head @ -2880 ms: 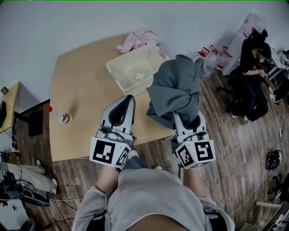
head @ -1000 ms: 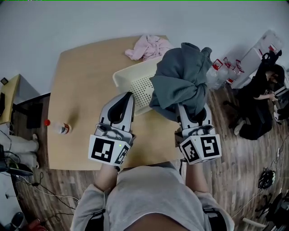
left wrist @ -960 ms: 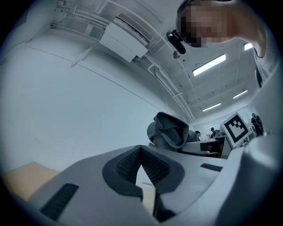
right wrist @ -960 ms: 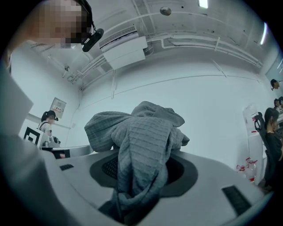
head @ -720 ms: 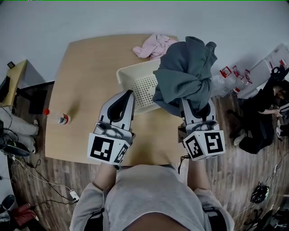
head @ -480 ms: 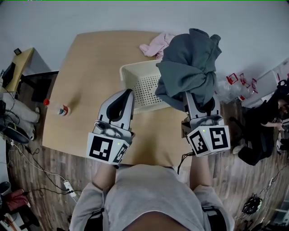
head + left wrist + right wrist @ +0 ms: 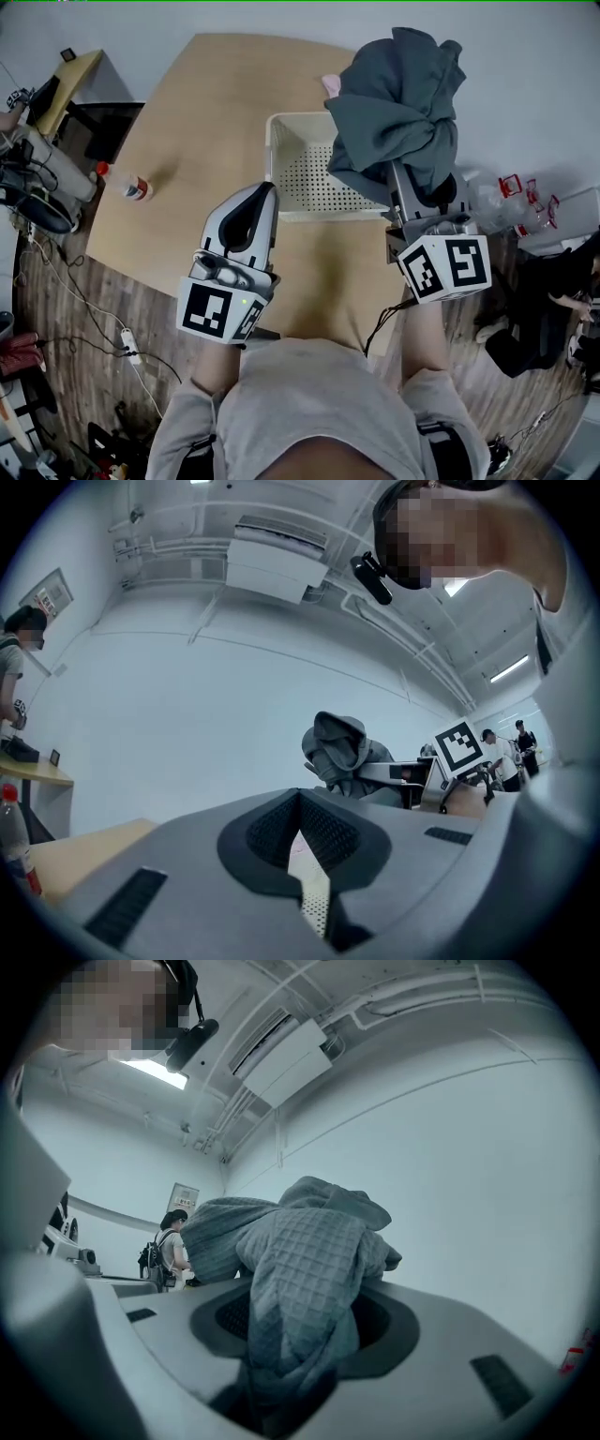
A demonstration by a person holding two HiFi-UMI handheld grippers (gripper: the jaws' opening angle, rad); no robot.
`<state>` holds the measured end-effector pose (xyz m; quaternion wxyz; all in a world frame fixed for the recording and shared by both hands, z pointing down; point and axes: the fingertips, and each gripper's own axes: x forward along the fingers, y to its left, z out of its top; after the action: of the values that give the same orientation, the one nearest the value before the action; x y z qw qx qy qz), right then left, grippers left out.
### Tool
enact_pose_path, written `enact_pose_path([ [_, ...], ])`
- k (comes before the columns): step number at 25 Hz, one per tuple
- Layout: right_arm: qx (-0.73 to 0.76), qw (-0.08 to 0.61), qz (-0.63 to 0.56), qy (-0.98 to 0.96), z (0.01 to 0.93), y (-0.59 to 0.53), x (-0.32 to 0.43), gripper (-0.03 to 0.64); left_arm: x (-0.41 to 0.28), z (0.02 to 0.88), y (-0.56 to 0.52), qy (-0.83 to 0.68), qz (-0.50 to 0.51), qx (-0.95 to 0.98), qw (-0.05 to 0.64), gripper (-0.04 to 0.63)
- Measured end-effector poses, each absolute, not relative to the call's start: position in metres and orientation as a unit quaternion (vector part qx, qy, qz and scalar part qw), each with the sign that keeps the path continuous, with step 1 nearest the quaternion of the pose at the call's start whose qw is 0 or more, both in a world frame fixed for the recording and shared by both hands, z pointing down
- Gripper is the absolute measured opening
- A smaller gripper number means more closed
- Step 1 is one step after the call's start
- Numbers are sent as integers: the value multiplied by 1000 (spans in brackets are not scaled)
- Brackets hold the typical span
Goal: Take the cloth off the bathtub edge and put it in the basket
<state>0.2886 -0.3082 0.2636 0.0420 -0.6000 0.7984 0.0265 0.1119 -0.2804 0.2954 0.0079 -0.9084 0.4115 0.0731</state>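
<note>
The grey cloth (image 7: 398, 98) is hanging bunched up in the air, above the far right part of the basket (image 7: 277, 164), and is not yet inside it. The right gripper (image 7: 417, 192) is holding it. In the right gripper view, the waffle-textured fabric (image 7: 300, 1279) is filling the space between the two jaws, which are pressing on it from both sides. The rest of the cloth is piling up over the jaw tips.

The basket, cream-coloured with a perforated bottom, is standing on the wooden table (image 7: 187, 122) and appears to be empty. The left gripper (image 7: 265, 192) is hovering over the table just beside the basket's near left corner. Its jaws are together and are carrying nothing; in the left gripper view, only a thin slit is showing between them.

In my judgement the lifting step is done and the carrying step is finishing. The next move is calling for the cloth to come a little toward the middle of the basket and lower down. Then the right jaws should open, so that no fold is falling over the rim.

Behind the basket a bit of pink fabric (image 7: 331, 86) is showing, and a bottle with a red cap (image 7: 131, 186) is lying near the table's left edge. Its label is too small to read. The cubes on the grippers are showing only black-and-white square markers, with no words. A sign on the wall in the right gripper view is also not legible.
</note>
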Motion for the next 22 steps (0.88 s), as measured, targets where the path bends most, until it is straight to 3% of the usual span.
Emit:
enact_pose_path([
  [22,-514,-102,-73,849,395,-396,260,212,99,330,-305,459,39,-887,-23,-3],
])
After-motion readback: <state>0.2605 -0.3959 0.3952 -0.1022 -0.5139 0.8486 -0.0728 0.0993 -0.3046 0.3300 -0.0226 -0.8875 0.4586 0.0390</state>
